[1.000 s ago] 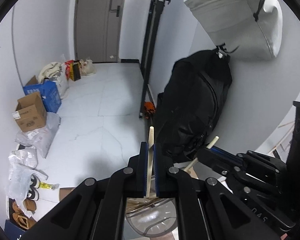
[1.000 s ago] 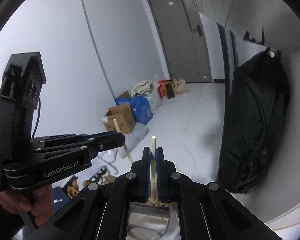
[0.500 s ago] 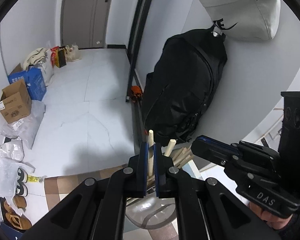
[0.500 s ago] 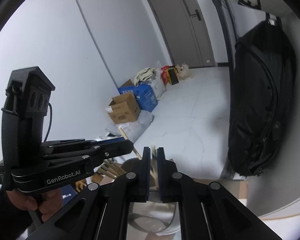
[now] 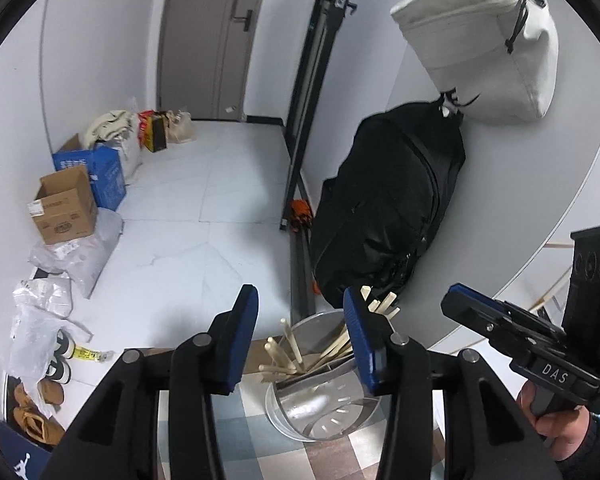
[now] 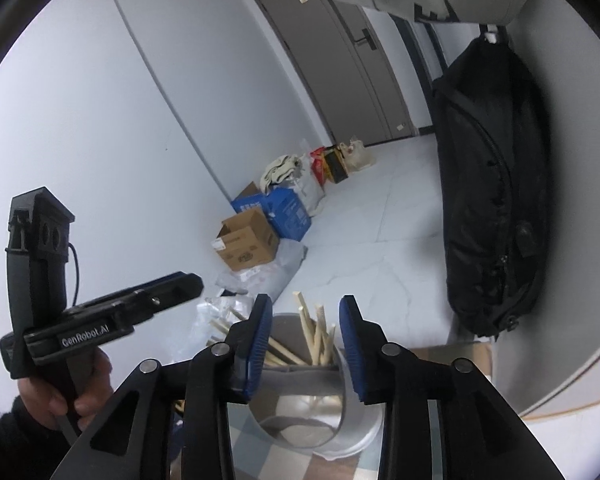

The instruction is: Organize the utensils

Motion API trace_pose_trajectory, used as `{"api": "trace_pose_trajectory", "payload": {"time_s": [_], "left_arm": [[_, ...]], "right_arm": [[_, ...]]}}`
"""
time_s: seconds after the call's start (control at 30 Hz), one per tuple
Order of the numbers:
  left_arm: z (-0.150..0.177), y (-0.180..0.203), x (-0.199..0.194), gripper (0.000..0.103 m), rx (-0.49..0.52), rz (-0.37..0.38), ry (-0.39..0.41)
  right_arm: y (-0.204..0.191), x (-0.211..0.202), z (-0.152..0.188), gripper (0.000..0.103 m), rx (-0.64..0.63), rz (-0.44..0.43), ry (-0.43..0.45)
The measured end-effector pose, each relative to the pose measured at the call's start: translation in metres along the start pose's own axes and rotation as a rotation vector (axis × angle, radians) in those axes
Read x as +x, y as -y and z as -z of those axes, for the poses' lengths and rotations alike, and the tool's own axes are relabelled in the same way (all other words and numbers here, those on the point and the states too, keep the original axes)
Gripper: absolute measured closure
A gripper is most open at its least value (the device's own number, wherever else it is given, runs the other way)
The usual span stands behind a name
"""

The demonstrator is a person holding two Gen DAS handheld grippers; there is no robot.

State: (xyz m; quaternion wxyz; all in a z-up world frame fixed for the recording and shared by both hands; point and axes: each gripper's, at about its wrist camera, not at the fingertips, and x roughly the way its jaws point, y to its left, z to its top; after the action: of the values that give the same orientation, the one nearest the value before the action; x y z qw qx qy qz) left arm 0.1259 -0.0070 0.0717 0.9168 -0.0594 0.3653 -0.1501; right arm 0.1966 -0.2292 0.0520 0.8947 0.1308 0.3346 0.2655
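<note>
Left gripper [image 5: 300,334]: jaws spread wide, nothing between the blue pads, nothing touched. It hangs directly above the metal utensil holder [image 5: 320,408], a position consistent with a release over the container rather than a reach for anything.

Right gripper [image 6: 304,340]: jaws likewise apart and empty, poised over the same holder's rim from the other side.

Wooden chopsticks [image 5: 296,350]: a loose bundle stands inside the holder, leaning at mixed angles against its wall, tips fanning above the rim. None is clamped by either tool.

The holder rests on a checked tablecloth [image 5: 252,432] near the table edge. Beyond it a black backpack [image 5: 384,216] hangs against the wall with a white bag [image 5: 484,40] above; cardboard boxes [image 5: 64,208] sit on the floor.
</note>
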Motion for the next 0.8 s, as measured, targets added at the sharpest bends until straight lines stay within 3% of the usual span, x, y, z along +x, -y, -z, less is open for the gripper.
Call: {"api": "trace_pose_trajectory", "payload": {"time_s": [0.07, 0.17, 0.3, 0.47, 0.53, 0.67, 0.8], "left_arm": [[0.002, 0.005, -0.008, 0.054, 0.007, -0.035, 0.014], [0.006, 0.013, -0.027, 0.05, 0.016, -0.054, 0.067], [0.01, 0.022, -0.048, 0.037, 0.017, -0.088, 0.125], [0.015, 0.028, -0.072, 0.032, 0.01, -0.125, 0.182], [0.019, 0.031, -0.079, 0.026, 0.015, -0.145, 0.201], [0.028, 0.037, -0.093, 0.025, 0.026, -0.174, 0.233], [0.039, 0.042, -0.105, 0.017, 0.028, -0.193, 0.258]], "right_arm": [[-0.004, -0.008, 0.002, 0.061, -0.006, -0.007, 0.014], [-0.014, -0.025, 0.006, 0.057, -0.03, -0.022, 0.06], [-0.027, -0.044, 0.013, 0.051, -0.058, -0.011, 0.105], [-0.042, -0.069, 0.022, 0.038, -0.081, -0.014, 0.151], [-0.048, -0.081, 0.027, 0.033, -0.094, -0.016, 0.175], [-0.059, -0.1, 0.034, 0.019, -0.123, -0.01, 0.222], [-0.066, -0.114, 0.043, 0.017, -0.135, -0.007, 0.246]]}}
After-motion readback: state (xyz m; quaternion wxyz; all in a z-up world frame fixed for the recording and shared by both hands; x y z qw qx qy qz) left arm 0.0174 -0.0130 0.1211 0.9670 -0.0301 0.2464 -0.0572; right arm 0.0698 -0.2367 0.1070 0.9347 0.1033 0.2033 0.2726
